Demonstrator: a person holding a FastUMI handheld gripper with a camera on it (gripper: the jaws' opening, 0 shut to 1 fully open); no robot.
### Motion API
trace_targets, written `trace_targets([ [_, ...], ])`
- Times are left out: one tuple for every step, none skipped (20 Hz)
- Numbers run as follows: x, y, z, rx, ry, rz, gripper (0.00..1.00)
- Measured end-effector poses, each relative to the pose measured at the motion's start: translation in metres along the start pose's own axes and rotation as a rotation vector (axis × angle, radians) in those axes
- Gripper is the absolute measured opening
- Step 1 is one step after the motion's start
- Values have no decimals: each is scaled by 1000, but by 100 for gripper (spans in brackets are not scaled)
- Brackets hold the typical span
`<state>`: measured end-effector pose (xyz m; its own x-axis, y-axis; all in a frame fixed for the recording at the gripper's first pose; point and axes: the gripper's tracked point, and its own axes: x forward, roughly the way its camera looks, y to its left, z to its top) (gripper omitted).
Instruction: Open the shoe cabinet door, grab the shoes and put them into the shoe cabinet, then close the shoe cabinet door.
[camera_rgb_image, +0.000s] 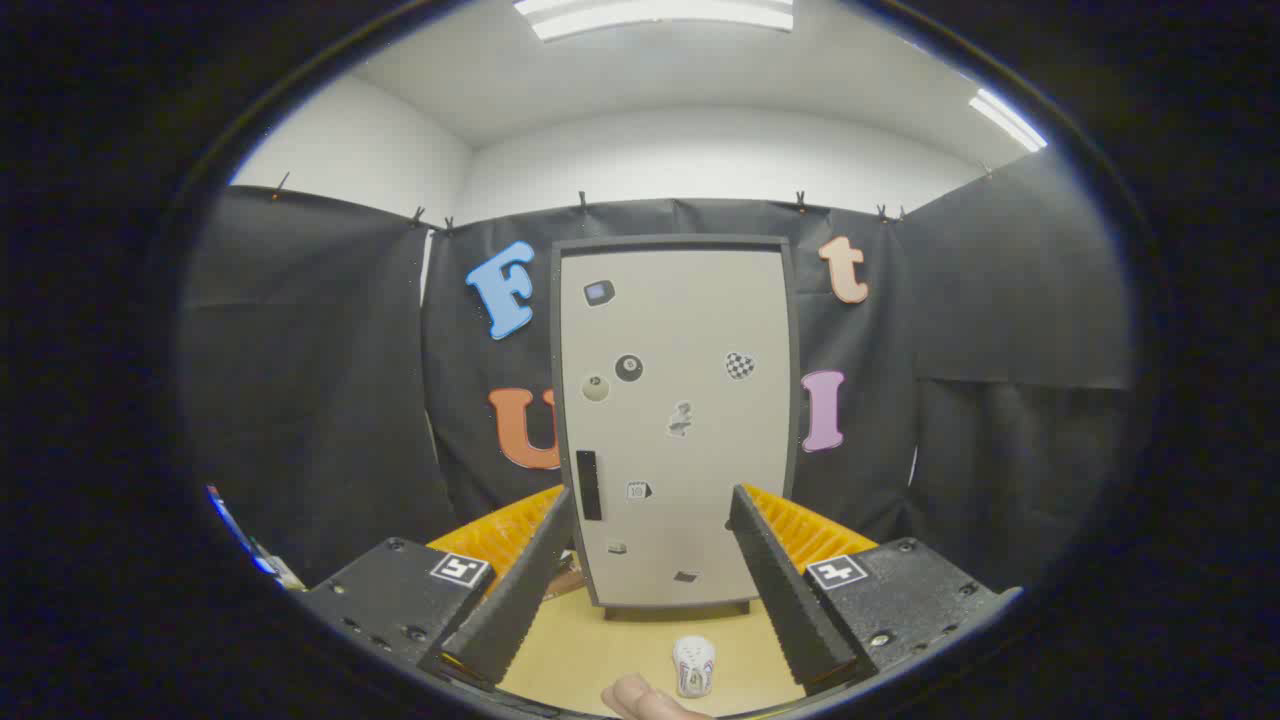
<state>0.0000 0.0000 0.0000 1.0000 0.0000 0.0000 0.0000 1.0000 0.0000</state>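
While the door is shut, the cabinet is seen as the largest thing ahead, standing upright on the tabletop beyond the gripper, with its long axis vertical and its front turned squarely toward the camera. A dark frame is seen around the pale door, and small stickers are scattered over the panel. A narrow black handle is set upright near the door's left edge, low down, so the hinges are judged to lie on the right side, though they cannot be seen. The door is judged stiff and fairly light; it is best taken at the handle, which looks shallow and may be slippery, so a pull should be made outward and leftward along the swing.

The gripper is held spread wide, nothing being pinched; its two dark ribbed fingers frame the cabinet's lower part, well short of it.

A small shoe is seen on the tabletop between the fingers, nearer than the cabinet, just beside a fingertip of a person's hand. It appears white with coloured markings and is seen end-on, its long axis running roughly toward the cabinet; which end faces the camera cannot be told. It is judged light and soft, and is best pinched across its sides.
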Motion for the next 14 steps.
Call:
trace_targets([
  [-2,-1,3,3,-3,-6,100],
  [-3,-3,6,2,-5,-10,100],
  [-5,-2,9,5,-13,-11,100],
  [-5,-2,12,12,-20,-13,100],
  [-7,-2,13,7,-25,-18,100],
  [-7,-3,16,0,-34,-29,100],
  [-8,-1,12,-5,-29,-30,100],
  [-8,1,10,-10,-19,-31,100],
  [-8,1,9,-20,-17,-44,100],
  [-6,-3,10,-37,-18,-71,100],
  [-6,-3,11,-52,-22,-79,100],
  [-5,2,9,-65,-17,-80,100],
  [-4,7,7,-65,-8,-73,100],
  [-2,11,5,-64,1,-69,100],
])
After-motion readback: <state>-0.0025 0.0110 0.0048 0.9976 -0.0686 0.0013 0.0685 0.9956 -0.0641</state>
